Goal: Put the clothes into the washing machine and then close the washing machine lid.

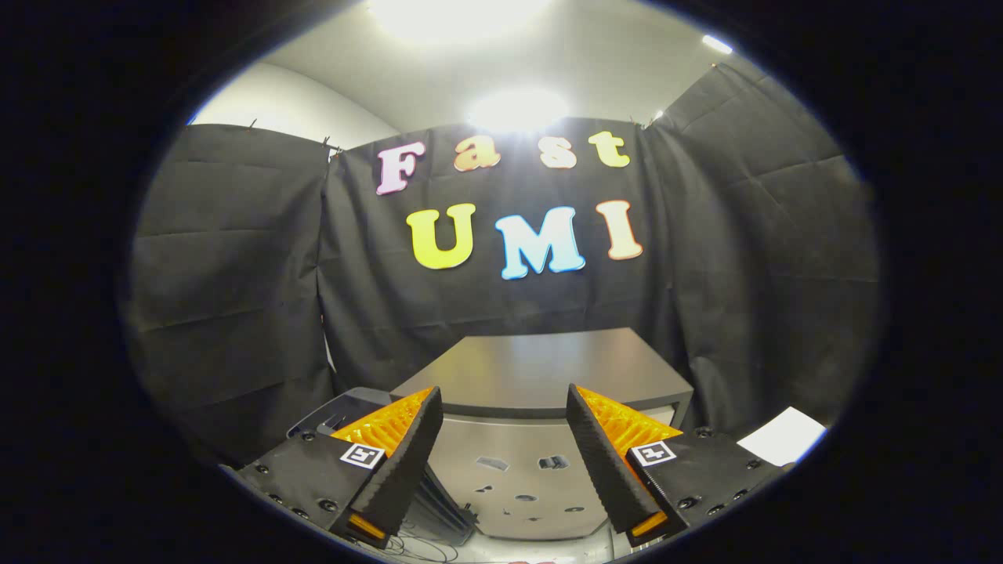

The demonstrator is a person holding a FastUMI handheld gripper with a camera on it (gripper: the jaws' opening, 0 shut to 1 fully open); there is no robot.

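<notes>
Seen along the fingers in the gripper view, the gripper [505,407] stands released: its two fingers are spread wide apart, with nothing between them and neither touching anything. Beyond and between the fingers stands a grey, box-like appliance, judged to be the washing machine [541,376]; its flat top [548,364] lies level and appears shut, though the seam of a lid cannot be made out. Its front panel [517,478] faces the camera, with several small dark marks whose nature is too small to tell. Just beside the left finger, low down, sits a dark slatted object [353,407], possibly a basket; its contents are hidden by the finger. No garment can be identified, so where the clothes lie cannot be told. A white sheet [783,435] lies to the right of the machine. With the top level and the fingers bare, the scene fits either clothes waiting in the basket or clothes already inside the shut machine. The raised, centred pose gives a full view of the machine.
</notes>
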